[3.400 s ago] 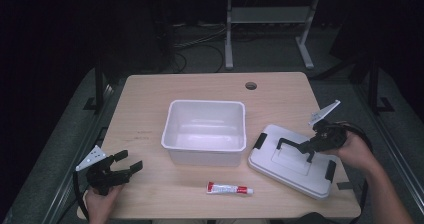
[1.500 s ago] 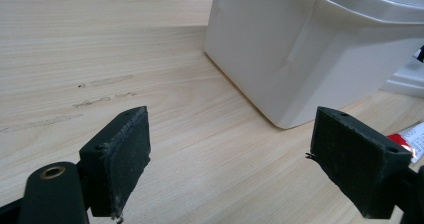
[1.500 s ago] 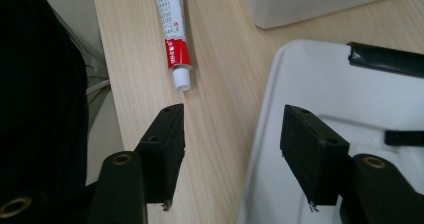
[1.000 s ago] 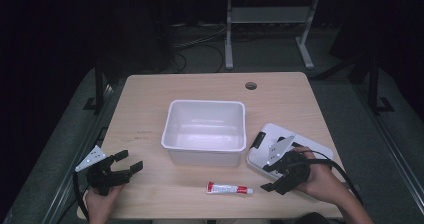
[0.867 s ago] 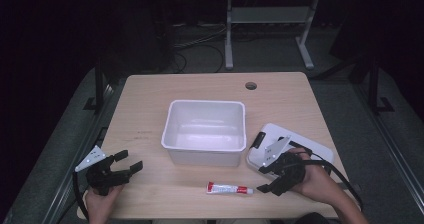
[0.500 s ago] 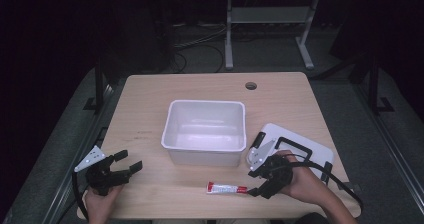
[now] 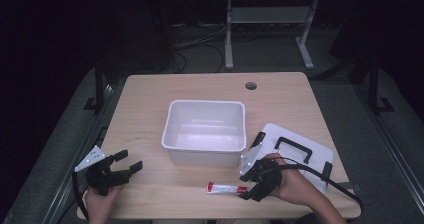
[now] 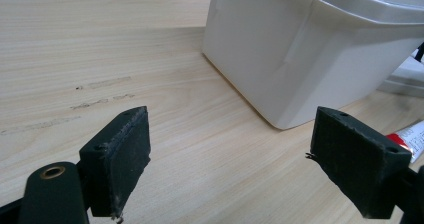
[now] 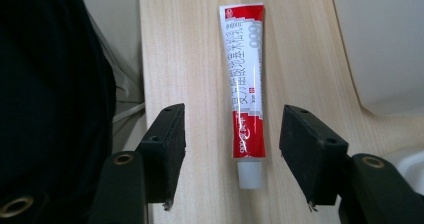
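R gripper (image 7: 252, 184) jaws wide open either side of tube (image 9: 246, 91), near table's front edge; L gripper (image 7: 121, 167) jaws wide open, empty.

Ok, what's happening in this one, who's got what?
A person works at a wooden table with a gripper in each hand. The right gripper is open over a red and white tube lying flat near the table's front edge, one jaw on each side of its capped end, not gripping it. The left gripper rests open at the front left, holding nothing. A white bin stands mid-table, and its lid with black handle lies to the right.
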Motion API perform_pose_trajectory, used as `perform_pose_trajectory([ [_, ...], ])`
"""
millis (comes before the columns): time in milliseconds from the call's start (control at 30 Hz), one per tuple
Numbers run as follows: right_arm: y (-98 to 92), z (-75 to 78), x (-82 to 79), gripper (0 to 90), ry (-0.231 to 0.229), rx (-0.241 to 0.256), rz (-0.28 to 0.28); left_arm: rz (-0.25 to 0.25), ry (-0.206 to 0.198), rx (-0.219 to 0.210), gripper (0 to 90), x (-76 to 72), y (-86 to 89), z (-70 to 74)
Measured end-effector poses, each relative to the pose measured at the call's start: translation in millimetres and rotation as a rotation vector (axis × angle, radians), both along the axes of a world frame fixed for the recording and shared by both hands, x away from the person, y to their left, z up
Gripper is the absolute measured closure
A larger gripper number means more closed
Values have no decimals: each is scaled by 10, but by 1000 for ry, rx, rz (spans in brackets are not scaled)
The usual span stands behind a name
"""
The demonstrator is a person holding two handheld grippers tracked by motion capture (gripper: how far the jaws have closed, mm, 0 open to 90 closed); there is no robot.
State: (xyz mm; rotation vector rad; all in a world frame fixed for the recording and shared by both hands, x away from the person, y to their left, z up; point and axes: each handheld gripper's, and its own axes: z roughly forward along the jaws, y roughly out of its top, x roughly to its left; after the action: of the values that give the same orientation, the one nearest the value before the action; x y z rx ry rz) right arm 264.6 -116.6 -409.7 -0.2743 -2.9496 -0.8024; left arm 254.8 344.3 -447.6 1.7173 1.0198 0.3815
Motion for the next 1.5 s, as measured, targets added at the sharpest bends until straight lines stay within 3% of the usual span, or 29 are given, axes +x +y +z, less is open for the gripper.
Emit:
perform_pose_trajectory([
  [467, 116, -145, 44, 484, -1, -24, 7, -1, 0, 1, 153, -1, -2, 1],
  [500, 158, -141, 30, 484, -19, -54, 19, -1, 1, 1, 153, 1, -2, 0],
  [633, 235, -141, 43, 505, -15, -43, 40, 0, -3, 1, 153, -8, 3, 8],
  [767, 246, -196, 64, 516, -22, -74, 29, 2, -1, -3, 153, -6, 15, 5],
  [1267, 313, -338, 90, 689, -27, -110, 45, 0, 0, -2, 153, -4, 10, 4],
  [1500, 308, -328, 98, 708, -22, -120, 50, 0, -1, -2, 153, -4, 16, 5],
])
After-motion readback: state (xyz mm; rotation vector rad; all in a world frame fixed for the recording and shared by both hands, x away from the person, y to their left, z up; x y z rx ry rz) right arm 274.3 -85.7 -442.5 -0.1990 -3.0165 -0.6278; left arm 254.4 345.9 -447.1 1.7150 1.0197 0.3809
